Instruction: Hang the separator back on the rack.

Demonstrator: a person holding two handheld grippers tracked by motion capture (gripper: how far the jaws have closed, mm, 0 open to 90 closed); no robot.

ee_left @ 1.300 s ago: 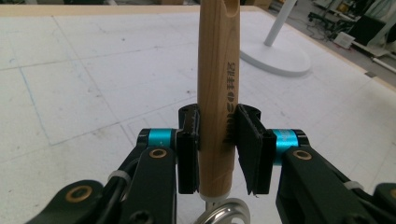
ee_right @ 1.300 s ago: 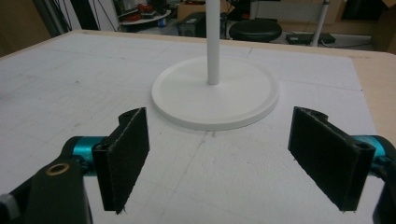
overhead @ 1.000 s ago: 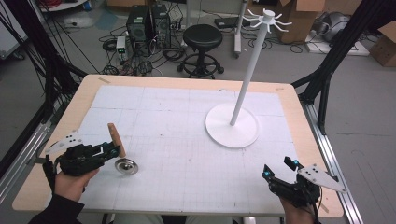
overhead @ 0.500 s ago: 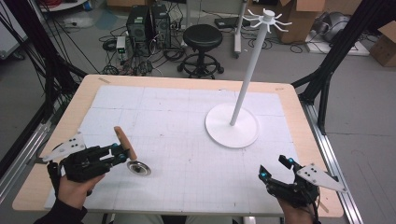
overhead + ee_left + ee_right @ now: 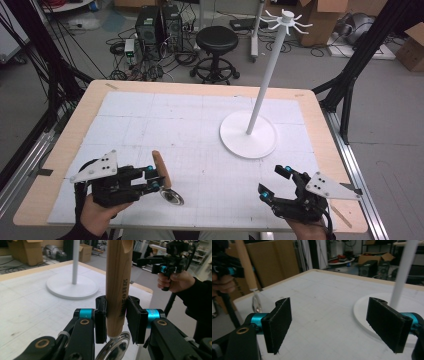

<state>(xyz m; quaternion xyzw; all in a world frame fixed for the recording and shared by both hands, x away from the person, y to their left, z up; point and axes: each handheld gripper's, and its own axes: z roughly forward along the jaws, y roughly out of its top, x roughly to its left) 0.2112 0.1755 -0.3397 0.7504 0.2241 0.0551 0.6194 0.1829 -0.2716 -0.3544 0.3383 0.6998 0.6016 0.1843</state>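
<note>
In the high view, the left gripper point(image 5: 159, 178) is sitting at the near left of the table point(image 5: 60, 150), clamping the wooden handle of a pizza cutter point(image 5: 165, 180). The handle is slanting up and away while the round steel wheel is hanging just off the white gridded mat point(image 5: 165, 120), probably so the blade is kept clear of the surface during carrying. The right gripper point(image 5: 274, 181) is waiting at the near right, jaws spread and grasping nothing. Between and beyond the two, right of centre, a white rack stand point(image 5: 250, 134) is rising from a flat round base to a crown of short prongs, likely meant for hanging utensils.

In the left gripper view, the two black ribbed pads are pressing on either side of the pizza cutter point(image 5: 117, 287), low on its handle near the metal collar. The wood is smooth, pale and cylindrical, with dark printed characters running along it; gripping low is probably giving better control of the heavy wheel, whose polished rim is gleaming just beneath the jaws. The rack stand point(image 5: 72, 286) is standing farther off to the left, and the other hand point(image 5: 172, 281) is holding its tool far right.

In the right gripper view, the flat black pads are standing wide apart over bare mat, released. The rack stand point(image 5: 362, 307) is showing its glossy base and slim pole at the right, and the pizza cutter point(image 5: 249, 272) is appearing blurred at the far left.
</note>
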